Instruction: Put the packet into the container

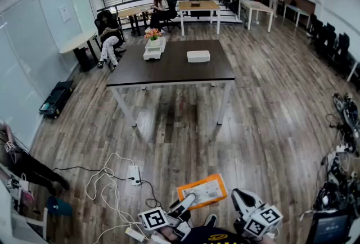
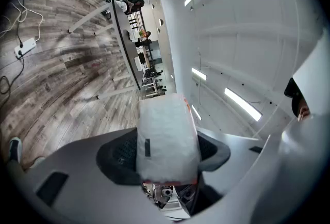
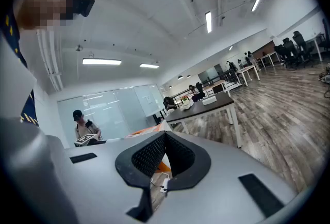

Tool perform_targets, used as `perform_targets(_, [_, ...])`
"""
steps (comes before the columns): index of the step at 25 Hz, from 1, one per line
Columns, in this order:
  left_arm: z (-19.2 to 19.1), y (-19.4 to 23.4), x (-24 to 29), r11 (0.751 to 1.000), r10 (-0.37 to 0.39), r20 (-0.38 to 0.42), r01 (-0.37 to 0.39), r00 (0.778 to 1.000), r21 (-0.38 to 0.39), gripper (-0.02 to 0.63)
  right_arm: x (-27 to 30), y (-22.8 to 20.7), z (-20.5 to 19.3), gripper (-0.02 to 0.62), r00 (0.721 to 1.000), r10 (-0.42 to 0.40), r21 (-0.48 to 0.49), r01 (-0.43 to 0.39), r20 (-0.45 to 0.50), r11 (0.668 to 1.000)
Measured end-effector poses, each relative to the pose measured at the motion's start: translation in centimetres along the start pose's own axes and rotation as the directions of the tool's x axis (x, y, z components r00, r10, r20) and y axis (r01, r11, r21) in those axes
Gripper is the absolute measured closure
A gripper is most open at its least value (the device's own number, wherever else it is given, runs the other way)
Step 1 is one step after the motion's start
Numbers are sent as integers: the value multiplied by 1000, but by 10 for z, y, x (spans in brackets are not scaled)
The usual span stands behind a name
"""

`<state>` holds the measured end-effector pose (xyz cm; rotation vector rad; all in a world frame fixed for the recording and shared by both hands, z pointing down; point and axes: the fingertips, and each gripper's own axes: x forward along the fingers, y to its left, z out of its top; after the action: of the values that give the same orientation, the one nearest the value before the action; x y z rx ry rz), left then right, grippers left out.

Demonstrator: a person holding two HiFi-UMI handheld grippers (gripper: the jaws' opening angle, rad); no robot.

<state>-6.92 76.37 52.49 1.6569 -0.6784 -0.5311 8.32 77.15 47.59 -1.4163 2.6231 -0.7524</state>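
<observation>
The packet, orange-edged with a pale face, is held low in front of me, above the wooden floor. My left gripper is shut on its near end; in the left gripper view the packet fills the gap between the black pads. My right gripper hangs just right of the packet, shut with nothing in it, its pads meeting. An orange corner of the packet shows behind them. The white container lies on the dark table, far ahead of both grippers.
A white box with flowers stands at the table's left end. Cables and a power strip lie on the floor at my left. Equipment crowds the right edge. People sit at desks beyond the table.
</observation>
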Motion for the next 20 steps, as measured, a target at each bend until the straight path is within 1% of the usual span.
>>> perform_targets(4, [2,5,-1,1000,26,-3,-26,1000,0,345,2,-1,1,586,1000,-1,-7,1,1,1000])
perform_targets(7, [0,0,6,1000,6,-2,-6,1000,-4,345,0,-6,3,586,1000,1,-3,-1,3,1000])
perform_targets(11, [-4,1,14,1000,17,-6,-17,1000,-6,345,-1,-14,6,586,1000,2,6,-3,13,1000])
perform_targets(14, [-5,4,19,999,40,-9,-40,999,11,345,-3,-22,10,584,999,11,35,-12,42,999])
perform_targets(18, [-9,2,31,998,43,-1,-43,999,40,345,-7,-34,14,580,998,21,63,-25,59,998])
perform_targets(19, [-10,2,33,998,51,2,-51,999,39,345,-6,-36,16,560,998,28,73,-33,63,997])
perform_targets(20, [-11,3,35,997,65,4,-65,998,39,345,-5,-37,18,523,997,37,83,-42,64,996])
